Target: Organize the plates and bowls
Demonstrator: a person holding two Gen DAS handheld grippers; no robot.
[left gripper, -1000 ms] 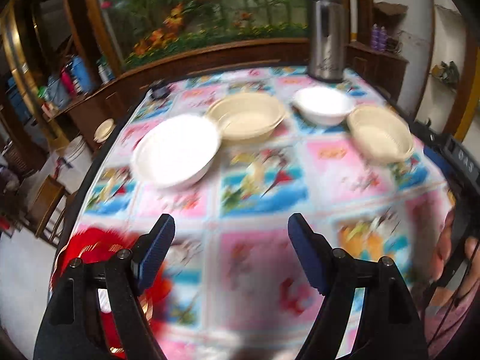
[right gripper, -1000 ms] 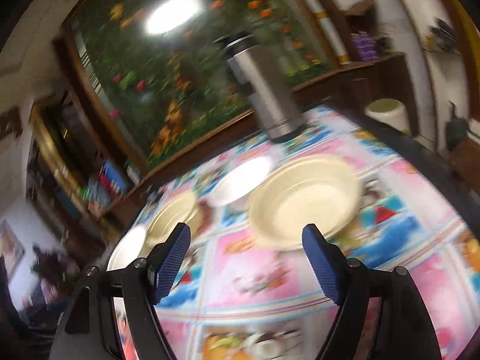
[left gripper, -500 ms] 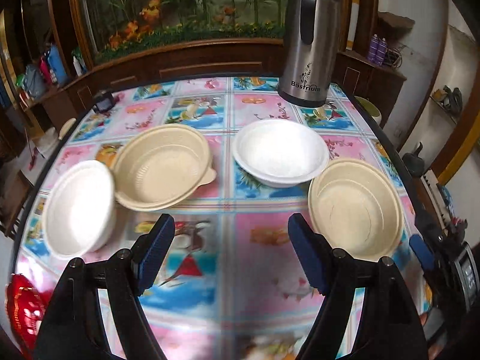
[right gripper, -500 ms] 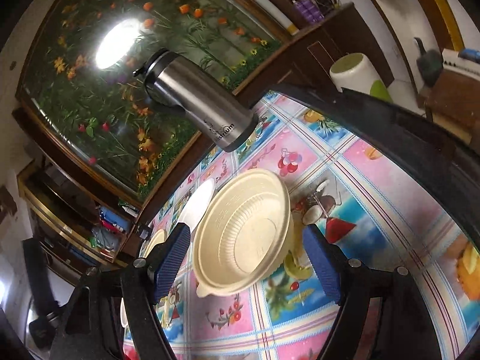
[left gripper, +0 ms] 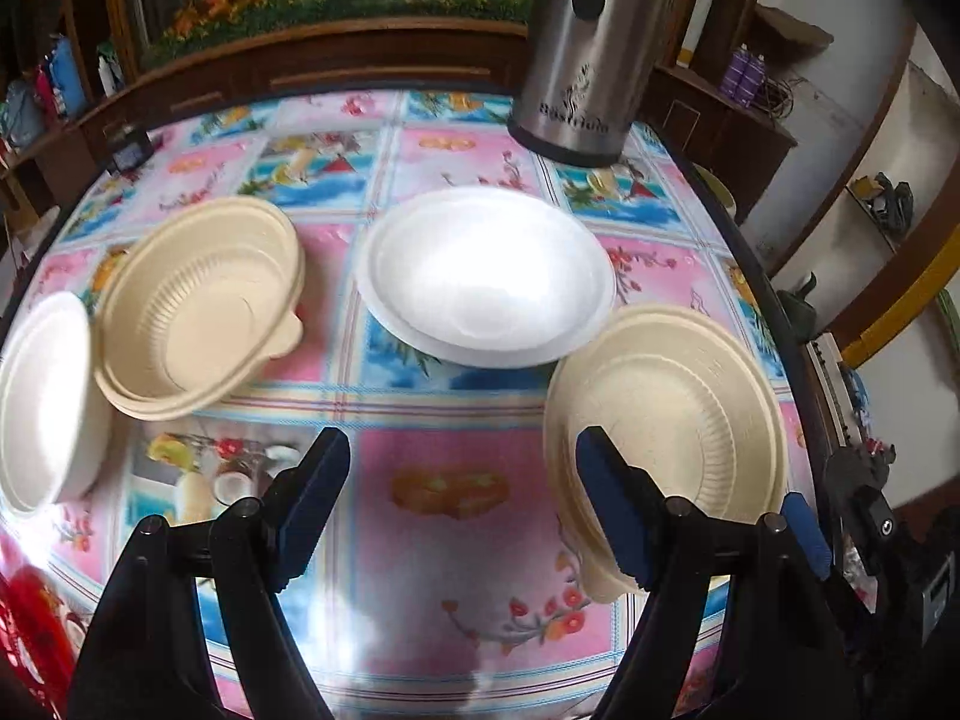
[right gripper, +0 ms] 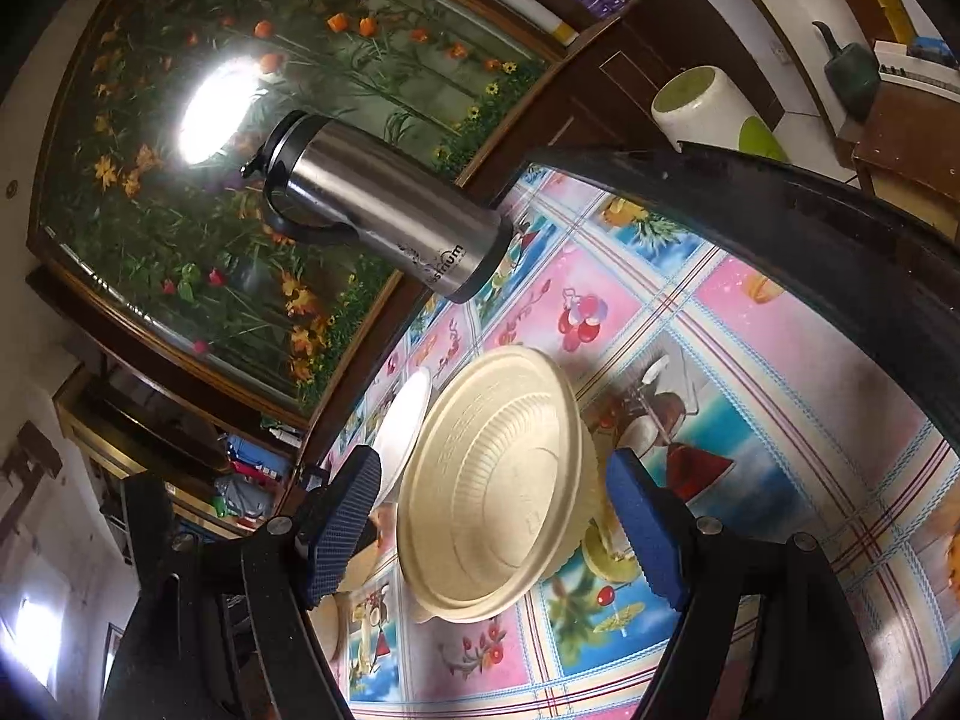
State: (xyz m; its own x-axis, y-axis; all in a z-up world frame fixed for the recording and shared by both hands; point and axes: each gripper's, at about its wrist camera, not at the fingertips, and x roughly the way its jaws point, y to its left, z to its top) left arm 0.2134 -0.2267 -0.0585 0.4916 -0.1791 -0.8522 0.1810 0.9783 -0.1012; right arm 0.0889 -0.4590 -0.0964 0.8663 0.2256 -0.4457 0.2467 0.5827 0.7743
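With jaws spread wide and empty, the right gripper [right gripper: 492,531] is framing the beige bowl [right gripper: 498,480] (thin rim, likely flimsy), so it should be closing gently on one wall.

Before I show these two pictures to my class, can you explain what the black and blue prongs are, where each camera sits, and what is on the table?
No robot: a person holds a two-fingered tool in each hand, each with a camera looking along its fingers. One picture is from the left gripper, one from the right gripper. Both stand open, holding nothing. On the patterned tablecloth sit two beige bowls, one to the left and one to the right, a white bowl, another white dish and a steel flask. The right jaws straddle the right-hand beige bowl.
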